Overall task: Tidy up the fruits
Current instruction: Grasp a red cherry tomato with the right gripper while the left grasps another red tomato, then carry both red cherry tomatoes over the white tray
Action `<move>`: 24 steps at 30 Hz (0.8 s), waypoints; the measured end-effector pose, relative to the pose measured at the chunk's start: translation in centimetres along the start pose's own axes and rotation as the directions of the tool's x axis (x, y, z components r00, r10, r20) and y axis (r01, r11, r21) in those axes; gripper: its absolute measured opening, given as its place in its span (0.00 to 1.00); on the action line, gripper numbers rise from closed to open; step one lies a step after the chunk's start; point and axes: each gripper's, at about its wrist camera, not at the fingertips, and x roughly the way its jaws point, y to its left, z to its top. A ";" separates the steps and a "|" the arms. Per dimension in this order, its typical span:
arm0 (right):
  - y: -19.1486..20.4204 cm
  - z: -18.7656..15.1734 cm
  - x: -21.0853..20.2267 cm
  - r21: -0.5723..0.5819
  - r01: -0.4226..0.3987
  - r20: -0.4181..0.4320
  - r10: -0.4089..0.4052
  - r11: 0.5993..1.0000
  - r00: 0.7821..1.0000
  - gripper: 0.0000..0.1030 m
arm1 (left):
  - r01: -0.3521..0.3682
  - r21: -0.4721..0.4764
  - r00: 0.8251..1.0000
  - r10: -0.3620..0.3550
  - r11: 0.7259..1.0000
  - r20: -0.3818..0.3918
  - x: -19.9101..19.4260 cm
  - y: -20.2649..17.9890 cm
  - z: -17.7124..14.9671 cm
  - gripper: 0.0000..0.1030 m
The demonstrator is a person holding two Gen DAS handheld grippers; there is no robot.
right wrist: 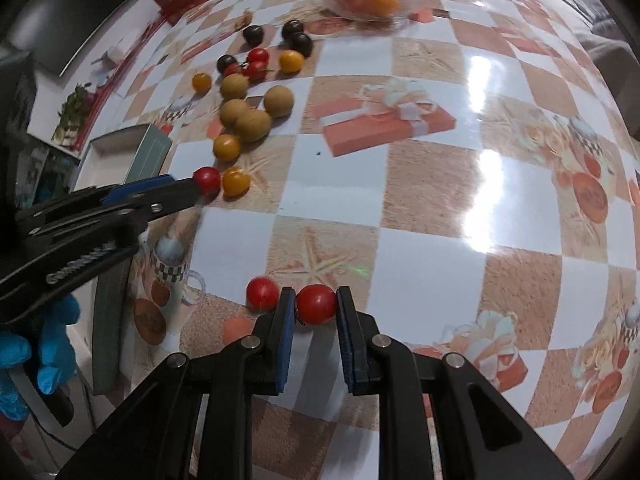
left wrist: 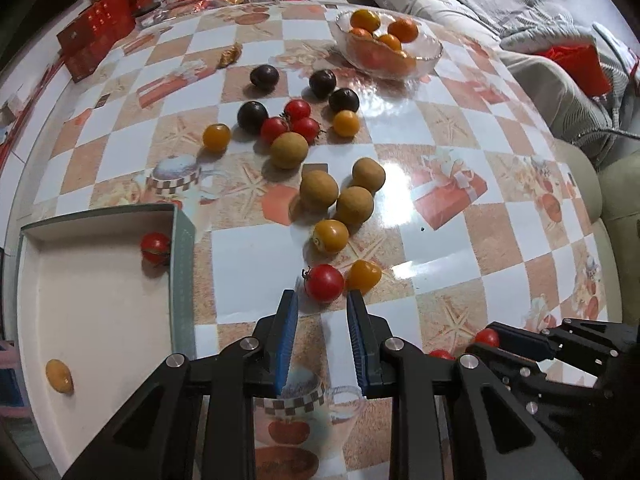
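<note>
Two tongs: right tongs [right wrist: 316, 307] clenched on a red tomato [right wrist: 316, 304]; left tongs [left wrist: 322, 300] clamp another tomato [left wrist: 324, 282], lower centre.

the surface [right wrist: 420, 184] is some glossy vinyl-looking cover throwing glare, the bowl [left wrist: 432, 50] is clear glass, cherry tomatoes [right wrist: 316, 304] are shiny smooth, brown fruits [left wrist: 318, 190] matte and rough, claws [left wrist: 322, 300] matte black plastic with ribbed blue pads [left wrist: 286, 344]
</note>
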 end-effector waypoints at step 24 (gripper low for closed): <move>-0.7 -0.3 -0.6 0.048 -0.030 0.003 0.030 0.998 1.000 0.21 | -0.063 0.060 0.998 0.062 0.996 0.015 3.0 -0.6 0.9 0.24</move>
